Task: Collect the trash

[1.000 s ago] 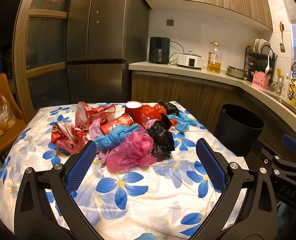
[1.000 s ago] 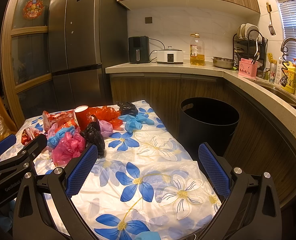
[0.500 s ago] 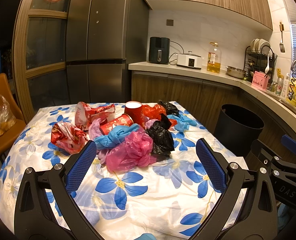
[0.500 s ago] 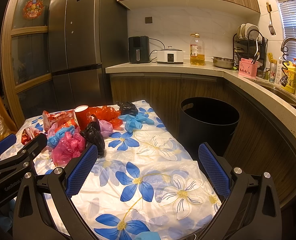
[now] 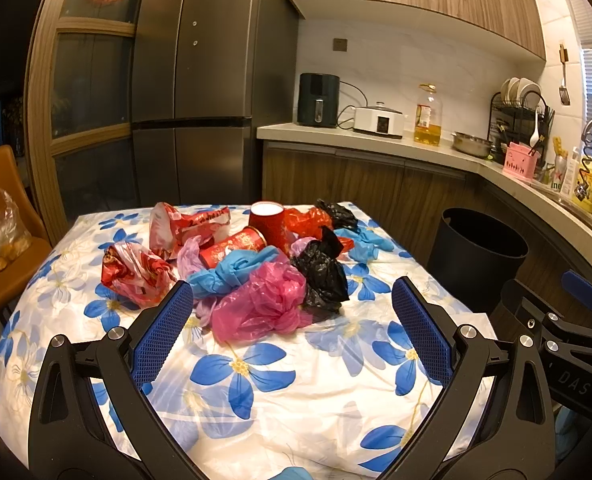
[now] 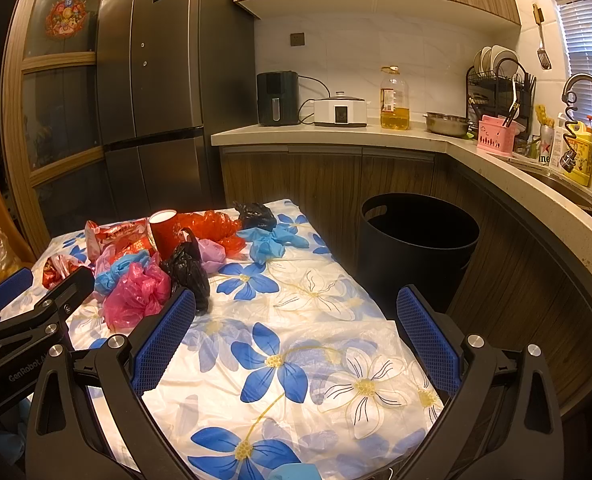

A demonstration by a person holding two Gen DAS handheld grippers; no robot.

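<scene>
- Hovering at the near edge of the floral tablecloth (image 5: 263,392), the left gripper (image 5: 291,328) has its jaws spread wide with nothing between them; the right gripper (image 6: 296,332) is spread and empty too.
- Trash sits heaped at centre frame of the left view: a pink plastic bag (image 5: 263,304) nearest, a black bag (image 5: 324,272) touching its right side, a blue glove (image 5: 231,272) behind, a red paper cup (image 5: 267,222) upright further back.
- I'd take the pink bag first: come in low, straddle the bunched middle, close on a thick fold so the film doesn't slip.
- The black bin (image 6: 416,248) stands off the table's right edge, mouth open, in the right view's centre right.
- Bare cloth in the lower half of both views gives approach room; the counter (image 6: 536,184) curves just behind the bin, so swing carefully.
</scene>
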